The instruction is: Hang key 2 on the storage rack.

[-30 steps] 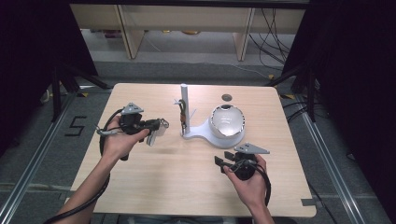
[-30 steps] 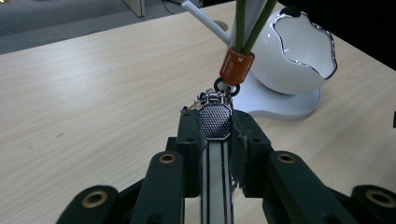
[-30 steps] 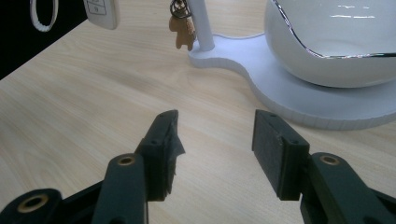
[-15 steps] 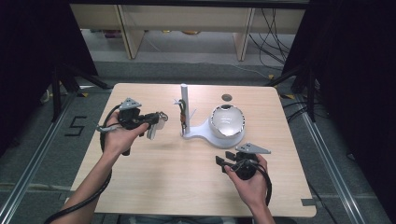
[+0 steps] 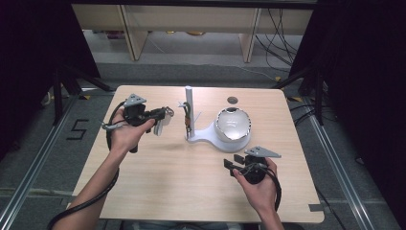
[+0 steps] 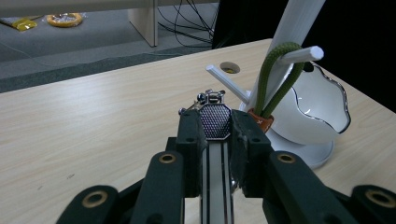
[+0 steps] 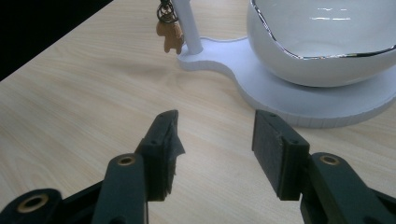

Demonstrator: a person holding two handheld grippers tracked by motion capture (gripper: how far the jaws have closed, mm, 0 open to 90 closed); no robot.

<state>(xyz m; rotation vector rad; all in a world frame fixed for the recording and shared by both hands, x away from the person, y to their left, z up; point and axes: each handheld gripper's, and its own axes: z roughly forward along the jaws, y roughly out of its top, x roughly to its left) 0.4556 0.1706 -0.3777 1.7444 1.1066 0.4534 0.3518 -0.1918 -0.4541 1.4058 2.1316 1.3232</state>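
A flat metal key fob (image 6: pixel 214 122), with a small ring at its tip, is clamped between the jaws of the left gripper (image 6: pixel 215 135), jutting out past their tips above the table (image 6: pixel 93 116). Just ahead of those jaws stands a white stand (image 6: pixel 294 28) with pegs, where a green cord (image 6: pixel 273 74) hangs, beside its white bowl (image 6: pixel 317 112). The right gripper (image 7: pixel 215 135) rests on the table, jaws apart with nothing between them, the bowl just beyond.
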